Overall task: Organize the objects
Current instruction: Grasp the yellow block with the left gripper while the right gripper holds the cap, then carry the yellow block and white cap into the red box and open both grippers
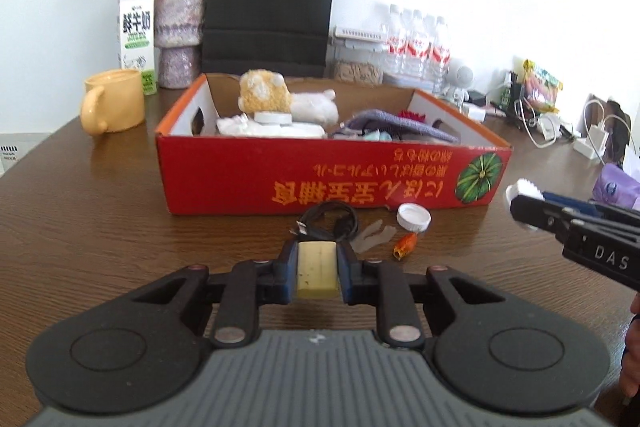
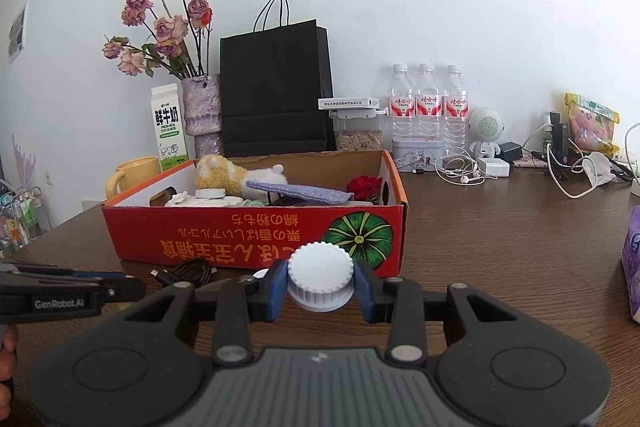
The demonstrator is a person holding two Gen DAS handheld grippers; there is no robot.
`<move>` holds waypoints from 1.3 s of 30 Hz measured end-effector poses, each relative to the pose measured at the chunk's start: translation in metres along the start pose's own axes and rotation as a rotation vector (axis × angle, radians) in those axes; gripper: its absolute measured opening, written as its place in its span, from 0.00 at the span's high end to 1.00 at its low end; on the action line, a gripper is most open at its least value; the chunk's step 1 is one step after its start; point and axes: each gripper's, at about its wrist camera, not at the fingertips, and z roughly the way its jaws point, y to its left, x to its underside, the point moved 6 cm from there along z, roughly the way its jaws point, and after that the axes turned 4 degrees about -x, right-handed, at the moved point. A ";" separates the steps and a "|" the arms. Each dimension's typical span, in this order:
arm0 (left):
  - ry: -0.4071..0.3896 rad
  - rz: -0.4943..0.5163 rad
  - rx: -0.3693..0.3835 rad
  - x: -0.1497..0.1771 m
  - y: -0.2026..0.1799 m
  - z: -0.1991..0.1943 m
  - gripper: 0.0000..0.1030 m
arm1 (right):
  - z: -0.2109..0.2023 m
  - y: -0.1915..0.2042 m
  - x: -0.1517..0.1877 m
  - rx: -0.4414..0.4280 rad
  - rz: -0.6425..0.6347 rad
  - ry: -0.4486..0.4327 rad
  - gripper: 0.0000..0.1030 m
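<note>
A red cardboard box (image 1: 280, 179) sits on the brown table and holds a plush toy (image 1: 266, 93), a purple cloth (image 1: 396, 125) and other items. My left gripper (image 1: 318, 269) is shut on a pale yellow block (image 1: 317, 269) in front of the box. My right gripper (image 2: 320, 285) is shut on a white ribbed cap (image 2: 320, 277), held above the table before the box (image 2: 256, 231). It shows at the right of the left wrist view (image 1: 524, 205). On the table lie a black cable (image 1: 332, 223), another white cap (image 1: 414, 217) and a small orange piece (image 1: 405, 247).
A yellow mug (image 1: 114, 101), milk carton (image 1: 136, 27), vase of dried flowers (image 1: 178, 27) and black paper bag (image 1: 270, 7) stand behind the box. Water bottles (image 2: 428, 107), chargers and cables (image 2: 472, 171) line the back right. A purple pack (image 2: 632, 259) lies at the right.
</note>
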 end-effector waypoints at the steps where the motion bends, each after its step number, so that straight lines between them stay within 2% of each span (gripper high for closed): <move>1: -0.012 -0.004 -0.001 -0.003 0.002 -0.003 0.79 | -0.001 0.001 0.000 0.000 -0.002 -0.003 0.66; 9: -0.105 -0.027 -0.012 -0.032 0.013 -0.012 0.79 | -0.002 0.008 -0.005 -0.010 -0.014 -0.057 0.66; 15: -0.159 -0.034 -0.013 -0.056 0.016 -0.008 0.79 | 0.009 0.027 -0.028 -0.033 -0.063 -0.113 0.66; 23: -0.218 -0.054 -0.023 -0.093 0.015 0.012 0.79 | 0.049 0.047 -0.074 -0.050 -0.094 -0.174 0.66; 29: -0.266 -0.100 -0.037 -0.125 0.013 0.049 0.79 | 0.092 0.038 -0.102 -0.033 -0.049 -0.196 0.66; 34: -0.240 -0.085 -0.058 -0.131 0.007 0.082 0.79 | 0.130 0.021 -0.102 -0.010 -0.012 -0.162 0.66; 39: -0.216 -0.060 -0.070 -0.120 0.010 0.095 0.79 | 0.140 0.012 -0.086 0.014 -0.030 -0.114 0.66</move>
